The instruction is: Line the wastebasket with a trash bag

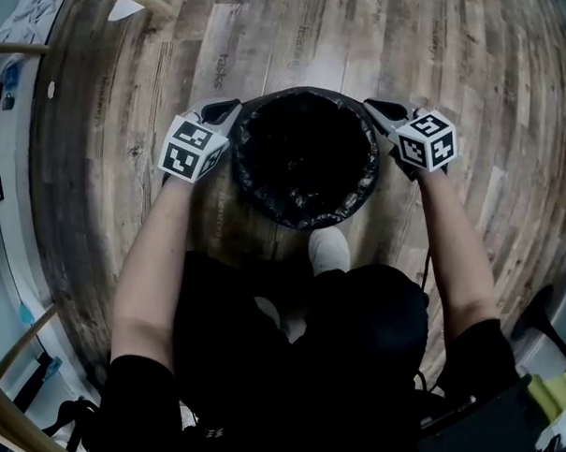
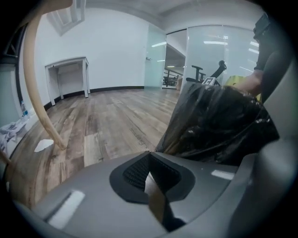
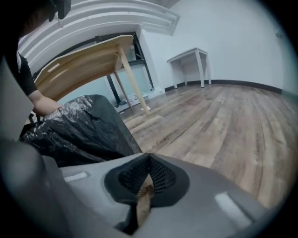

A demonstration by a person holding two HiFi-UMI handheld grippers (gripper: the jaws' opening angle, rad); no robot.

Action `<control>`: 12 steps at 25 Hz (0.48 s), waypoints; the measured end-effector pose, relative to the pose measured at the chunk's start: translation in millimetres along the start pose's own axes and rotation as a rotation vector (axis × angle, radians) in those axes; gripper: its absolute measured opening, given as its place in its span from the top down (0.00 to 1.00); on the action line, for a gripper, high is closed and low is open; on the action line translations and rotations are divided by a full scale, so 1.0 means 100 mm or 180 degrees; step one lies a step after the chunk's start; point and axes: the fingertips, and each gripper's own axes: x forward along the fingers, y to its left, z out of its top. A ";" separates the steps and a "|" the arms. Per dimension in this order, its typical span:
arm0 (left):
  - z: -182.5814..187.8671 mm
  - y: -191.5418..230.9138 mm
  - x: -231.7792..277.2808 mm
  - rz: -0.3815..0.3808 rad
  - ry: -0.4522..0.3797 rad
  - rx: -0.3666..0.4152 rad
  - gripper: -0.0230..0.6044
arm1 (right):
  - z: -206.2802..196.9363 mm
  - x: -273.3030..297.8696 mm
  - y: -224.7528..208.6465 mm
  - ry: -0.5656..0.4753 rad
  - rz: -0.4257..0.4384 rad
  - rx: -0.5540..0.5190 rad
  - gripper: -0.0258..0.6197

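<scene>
Trash bag [image 1: 249, 149] folded over the wastebasket [image 1: 306, 216] rim; lining looks nearly done. My left gripper [image 1: 226, 111] and right gripper [image 1: 375, 109] flank it, closed, empty.

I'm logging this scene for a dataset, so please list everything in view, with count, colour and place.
trash bag: one, glossy black, mouth open, on the floor between the grippers; the wastebasket under it is hidden
floor: brown-grey wood planks, all around
white table: one, against the far wall
light-wood table: one, behind the bag in the right gripper view
paper scrap: one, white, on the floor
office chair: one, dark, beyond the glass wall
shoe: one, pale, just on the person's side of the bag
left gripper: grey, jaws together, empty, at the bag's left rim
right gripper: grey, jaws together, empty, at the bag's right rim
</scene>
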 end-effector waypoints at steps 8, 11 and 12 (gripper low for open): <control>0.10 -0.06 -0.07 -0.0317 -0.0545 -0.0604 0.87 | -0.07 -0.06 -0.03 -0.0348 -0.0064 0.0432 0.92; 0.19 0.01 -0.25 -0.0339 -0.0743 -0.0714 0.64 | -0.08 -0.18 -0.07 -0.0367 -0.0133 0.0563 0.61; 0.19 0.05 -0.31 -0.0304 -0.0771 -0.0726 0.64 | -0.09 -0.25 -0.10 -0.0377 -0.0170 0.0613 0.60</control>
